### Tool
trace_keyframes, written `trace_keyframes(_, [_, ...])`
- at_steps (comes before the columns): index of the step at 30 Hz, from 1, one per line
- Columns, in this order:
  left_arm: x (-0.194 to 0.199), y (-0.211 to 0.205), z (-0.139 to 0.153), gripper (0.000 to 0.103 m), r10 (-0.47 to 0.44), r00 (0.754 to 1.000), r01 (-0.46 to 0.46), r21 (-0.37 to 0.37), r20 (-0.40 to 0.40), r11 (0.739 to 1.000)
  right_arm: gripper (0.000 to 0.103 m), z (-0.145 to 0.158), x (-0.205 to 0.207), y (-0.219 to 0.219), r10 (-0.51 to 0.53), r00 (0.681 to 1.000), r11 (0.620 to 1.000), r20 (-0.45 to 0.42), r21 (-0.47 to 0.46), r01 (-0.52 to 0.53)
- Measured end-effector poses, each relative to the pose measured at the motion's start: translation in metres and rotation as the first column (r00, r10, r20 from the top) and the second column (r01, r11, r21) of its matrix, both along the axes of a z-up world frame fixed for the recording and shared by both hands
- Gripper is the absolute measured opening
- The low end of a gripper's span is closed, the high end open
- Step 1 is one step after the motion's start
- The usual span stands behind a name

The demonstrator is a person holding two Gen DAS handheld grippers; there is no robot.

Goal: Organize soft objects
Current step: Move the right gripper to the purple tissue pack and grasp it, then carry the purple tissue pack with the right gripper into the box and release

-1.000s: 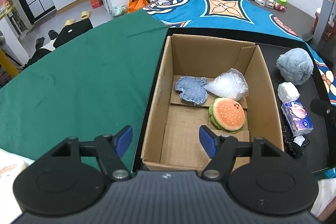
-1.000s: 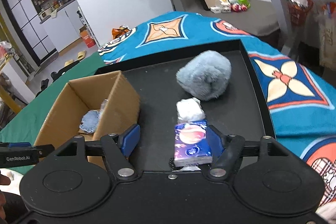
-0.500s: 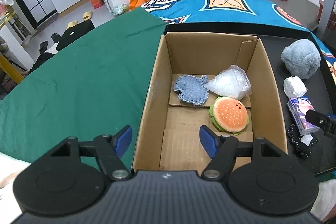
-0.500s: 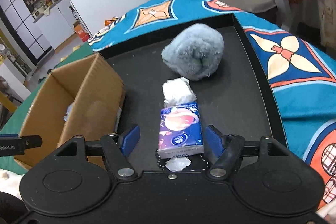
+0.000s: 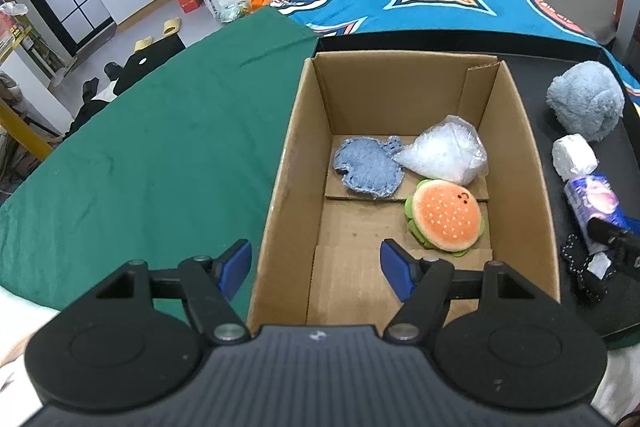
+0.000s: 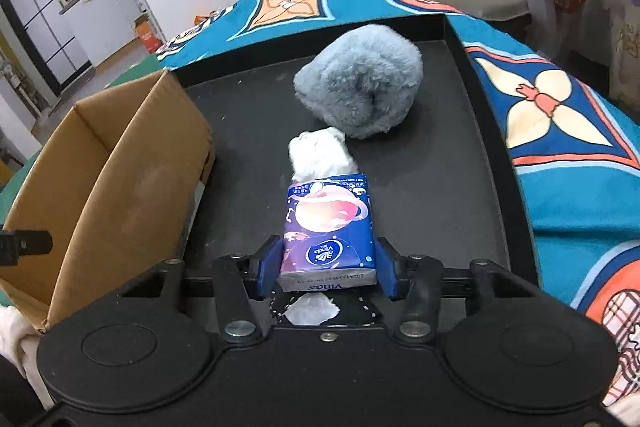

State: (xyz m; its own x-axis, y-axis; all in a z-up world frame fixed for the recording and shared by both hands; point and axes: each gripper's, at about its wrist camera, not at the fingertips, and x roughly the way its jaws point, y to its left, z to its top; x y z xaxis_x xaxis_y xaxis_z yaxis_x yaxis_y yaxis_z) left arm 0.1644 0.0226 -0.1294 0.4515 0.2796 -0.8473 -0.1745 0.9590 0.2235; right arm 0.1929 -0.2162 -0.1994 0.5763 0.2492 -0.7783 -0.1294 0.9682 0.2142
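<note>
On the black tray (image 6: 460, 187), beside the box (image 6: 120, 163), the tissue pack (image 6: 328, 231) lies between the right tongs (image 6: 327, 269), whose jaws are closing onto its sides. The soft pack may buckle and slip, or drag the wad (image 6: 320, 155) touching its far end. The left tongs (image 5: 316, 269) hang apart, empty, over the box edge.

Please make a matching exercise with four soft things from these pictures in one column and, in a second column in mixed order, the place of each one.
Things:
1. burger plush
2. tissue pack
3. fluffy grey-blue ball
4. denim patch

Places:
A. between the pads of the right gripper, whose jaws are closing
B. box floor, far left
C. black tray, far end
D. box floor, nearest the left gripper

Pairs: 1-D, 2-A, 3-C, 4-B
</note>
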Motion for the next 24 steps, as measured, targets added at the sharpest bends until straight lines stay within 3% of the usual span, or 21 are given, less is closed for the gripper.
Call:
trace_keyframes(6, [-0.001,0.005,0.004,0.07,0.014,1.0,-0.014,-0.01,0.006,1.0,0.048,0.004,-0.002,-0.008,-0.032,0.999,0.999,-0.007,0.009,0.032])
trace_keyframes(13, [-0.005,0.007,0.008,0.07,0.017,1.0,-0.017,-0.024,0.021,1.0,0.048,0.018,-0.01,-0.003,-0.003,0.999,0.999,0.042,-0.033,0.005])
trace_keyframes(24, [-0.014,0.018,0.015,0.07,0.002,0.998,0.001,-0.063,0.055,0.998,0.048,0.051,-0.016,0.02,0.052,0.994,0.999,0.094,-0.017,-0.051])
